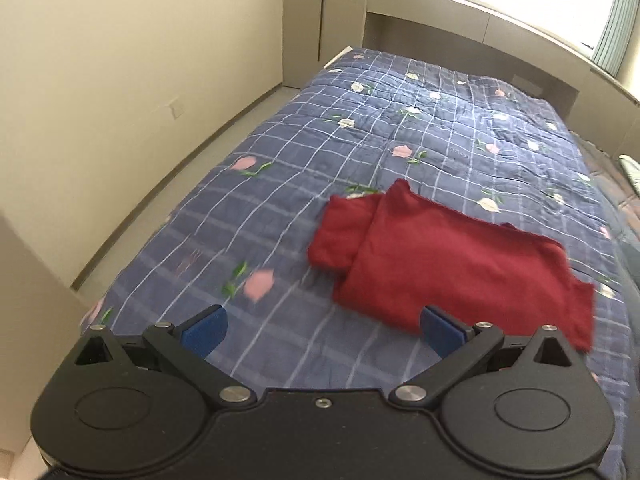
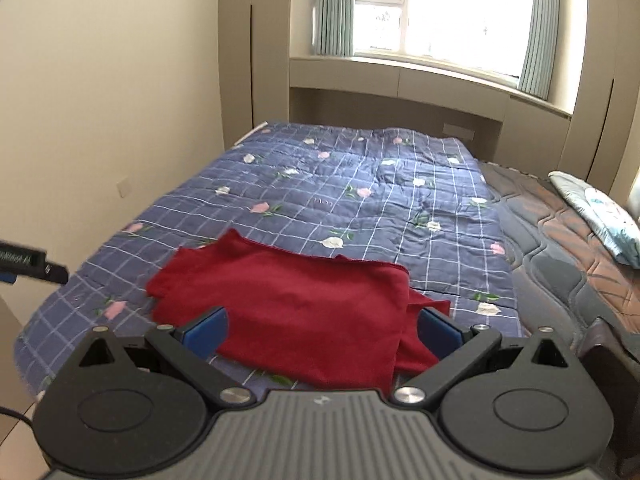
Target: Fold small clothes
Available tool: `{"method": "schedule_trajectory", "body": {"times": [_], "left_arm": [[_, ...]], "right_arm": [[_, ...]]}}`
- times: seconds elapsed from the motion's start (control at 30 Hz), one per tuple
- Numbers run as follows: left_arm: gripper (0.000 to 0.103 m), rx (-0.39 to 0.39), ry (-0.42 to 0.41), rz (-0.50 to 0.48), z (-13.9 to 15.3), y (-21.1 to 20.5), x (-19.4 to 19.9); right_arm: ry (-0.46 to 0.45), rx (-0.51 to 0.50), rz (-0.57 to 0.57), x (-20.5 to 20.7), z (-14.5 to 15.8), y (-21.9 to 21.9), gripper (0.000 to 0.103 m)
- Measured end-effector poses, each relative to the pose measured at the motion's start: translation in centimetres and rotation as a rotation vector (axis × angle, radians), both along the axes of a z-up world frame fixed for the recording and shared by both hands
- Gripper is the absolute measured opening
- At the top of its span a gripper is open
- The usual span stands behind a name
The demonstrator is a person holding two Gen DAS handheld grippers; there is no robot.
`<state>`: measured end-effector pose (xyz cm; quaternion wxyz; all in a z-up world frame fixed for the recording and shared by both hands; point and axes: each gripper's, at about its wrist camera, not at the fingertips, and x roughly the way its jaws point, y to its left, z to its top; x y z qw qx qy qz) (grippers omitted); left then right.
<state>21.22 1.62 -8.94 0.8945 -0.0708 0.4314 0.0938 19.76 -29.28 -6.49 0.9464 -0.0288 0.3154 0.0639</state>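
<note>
Red garment [image 2: 296,312], folded over itself, flat on the blue checked floral quilt [image 2: 360,184] near the bed's foot end. Above its near edge, right gripper [image 2: 322,334], blue pads [image 2: 206,330] spread wide, pinching nothing. Beside the garment toward the wall, left gripper [image 1: 322,332], likewise spread and empty, over bare quilt. Beyond the quilt, uncovered mattress [image 2: 560,232] with a pillow [image 2: 600,212].
</note>
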Motion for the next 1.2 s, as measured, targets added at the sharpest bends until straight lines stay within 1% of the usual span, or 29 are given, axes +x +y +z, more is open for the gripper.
{"method": "schedule_trajectory", "body": {"times": [0.1, 0.17, 0.2, 0.3, 0.4, 0.53, 0.67, 0.87, 1.03, 1.2], "left_arm": [[0.102, 0.013, -0.004, 0.014, 1.8, -0.7, -4.5], [0.102, 0.018, -0.009, 0.029, 2.7, -1.2, -6.9], [0.102, 0.015, -0.014, 0.045, 2.9, -1.3, -7.8], [0.102, -0.014, -0.025, 0.051, 3.5, -1.7, -10.0], [0.102, -0.017, -0.028, 0.051, 3.7, -2.1, -11.4], [0.102, -0.021, -0.008, 0.053, 3.6, -2.2, -12.1], [0.102, -0.020, -0.021, 0.058, 3.8, -2.3, -12.4], [0.102, -0.001, -0.014, 0.059, 4.1, -2.8, -12.6], [0.102, -0.035, 0.027, 0.060, 3.8, -2.7, -12.0], [0.102, -0.062, 0.056, 0.027, 3.7, -2.6, -10.2]], "right_arm": [[0.015, 0.032, -0.016, -2.0, 1.5, -0.5, 0.103], [0.020, 0.056, 0.000, -3.0, 2.0, -0.6, 0.103], [0.017, 0.061, 0.013, -3.4, 2.2, -0.6, 0.103], [0.021, 0.056, 0.027, -4.6, 2.4, -0.2, 0.103], [0.023, 0.068, 0.037, -5.7, 2.4, 0.1, 0.103], [0.028, 0.085, 0.043, -6.7, 2.3, 0.4, 0.103], [0.026, 0.087, 0.037, -7.3, 2.3, 0.2, 0.103], [0.053, 0.091, 0.004, -8.0, 2.2, -0.9, 0.103], [0.106, 0.076, -0.036, -7.8, 2.3, -1.6, 0.103], [0.127, 0.060, -0.058, -6.3, 2.5, -1.1, 0.103]]}}
